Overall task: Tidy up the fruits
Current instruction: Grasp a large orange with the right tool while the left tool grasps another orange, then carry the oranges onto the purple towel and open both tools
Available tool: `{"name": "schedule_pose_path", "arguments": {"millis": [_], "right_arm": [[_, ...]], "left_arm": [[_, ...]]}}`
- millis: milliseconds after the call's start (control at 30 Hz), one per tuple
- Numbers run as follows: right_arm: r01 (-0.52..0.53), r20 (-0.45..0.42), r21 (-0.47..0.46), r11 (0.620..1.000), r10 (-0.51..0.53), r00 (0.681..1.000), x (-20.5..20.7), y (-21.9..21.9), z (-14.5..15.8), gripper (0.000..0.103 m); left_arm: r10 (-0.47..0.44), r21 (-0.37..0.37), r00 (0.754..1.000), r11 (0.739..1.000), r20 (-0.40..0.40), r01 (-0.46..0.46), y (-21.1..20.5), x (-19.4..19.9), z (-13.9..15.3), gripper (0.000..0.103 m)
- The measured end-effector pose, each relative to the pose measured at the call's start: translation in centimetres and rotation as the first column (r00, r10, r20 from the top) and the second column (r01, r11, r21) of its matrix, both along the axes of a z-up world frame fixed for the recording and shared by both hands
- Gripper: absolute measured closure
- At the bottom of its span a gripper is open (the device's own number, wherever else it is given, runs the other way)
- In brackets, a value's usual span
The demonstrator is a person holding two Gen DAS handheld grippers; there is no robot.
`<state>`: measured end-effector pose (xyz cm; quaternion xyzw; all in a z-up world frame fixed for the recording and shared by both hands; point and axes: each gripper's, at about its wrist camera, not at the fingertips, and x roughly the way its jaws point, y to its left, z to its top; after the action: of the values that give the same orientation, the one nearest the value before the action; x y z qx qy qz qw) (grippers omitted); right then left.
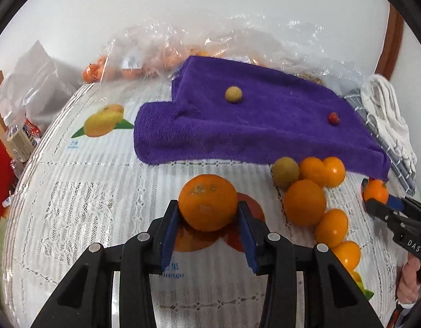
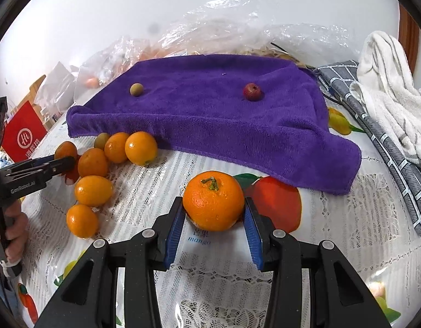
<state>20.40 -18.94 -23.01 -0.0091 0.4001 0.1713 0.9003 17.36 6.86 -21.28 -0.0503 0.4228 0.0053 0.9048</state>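
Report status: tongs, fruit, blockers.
Left tongs shut on an orange. Right tongs shut on a stemmed orange. Purple towel ahead holds two small fruits; loose orange cluster between the hands.

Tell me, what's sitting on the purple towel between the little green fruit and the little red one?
Nothing: bare purple towel runs between the green fruit and red fruit, clearest in the right wrist view.

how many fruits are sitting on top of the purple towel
2: a small yellow-green fruit toward the left of the purple towel, and a small red fruit toward its right. More could be hidden under the towel.
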Motion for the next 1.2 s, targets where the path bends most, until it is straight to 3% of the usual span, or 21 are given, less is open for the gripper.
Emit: {"name": "schedule_pose_path", "arguments": {"millis": [267, 500, 633, 867, 967, 1100, 1200], "right_arm": [[0.002, -0.013, 0.006, 1.000, -0.002, 1.000, 0.2, 0.0, -0.1, 0.060], [0.002, 0.000, -0.027, 1.000, -0.002, 1.000, 0.1, 0.4, -0.2, 0.059], [0.013, 0.000, 0.013, 1.000, -0.013, 1.000, 0.1, -0.2, -0.1, 0.061], [0.034, 0.055, 0.025, 0.999, -0.036, 0.998, -0.7, -0.6, 0.6, 0.061], [0.051, 0.067, 0.030, 0.998, -0.053, 0.996, -0.8, -0.9, 0.8, 0.061], [0.077, 0.092, 0.014, 0.997, -0.078, 0.993, -0.9, -1.1, 1.5, 0.061], [0.097, 0.101, -0.004, 0.995, -0.096, 0.990, -0.8, -1.3, 3.0, 0.061]], "left_arm": [[-0.001, 0.015, 1.000, 1.000, -0.011, 0.001, -0.5, 0.4, -0.2, 0.061], [-0.005, -0.033, 1.000, 0.999, 0.003, 0.005, 0.3, 0.3, -0.1, 0.061], [-0.027, -0.137, 0.997, 0.990, 0.075, 0.037, 1.3, -0.7, 0.5, 0.064], [-0.053, -0.075, 0.981, 0.995, 0.186, 0.068, -0.4, -1.9, 2.0, 0.064], [-0.048, -0.083, 0.973, 0.994, 0.224, 0.068, -0.4, -2.4, 2.5, 0.064], [-0.034, -0.127, 0.978, 0.990, 0.206, 0.061, 0.3, -2.4, 3.2, 0.064], [-0.022, -0.082, 0.967, 0.996, 0.255, 0.044, 0.3, -3.4, 5.5, 0.064]]}}
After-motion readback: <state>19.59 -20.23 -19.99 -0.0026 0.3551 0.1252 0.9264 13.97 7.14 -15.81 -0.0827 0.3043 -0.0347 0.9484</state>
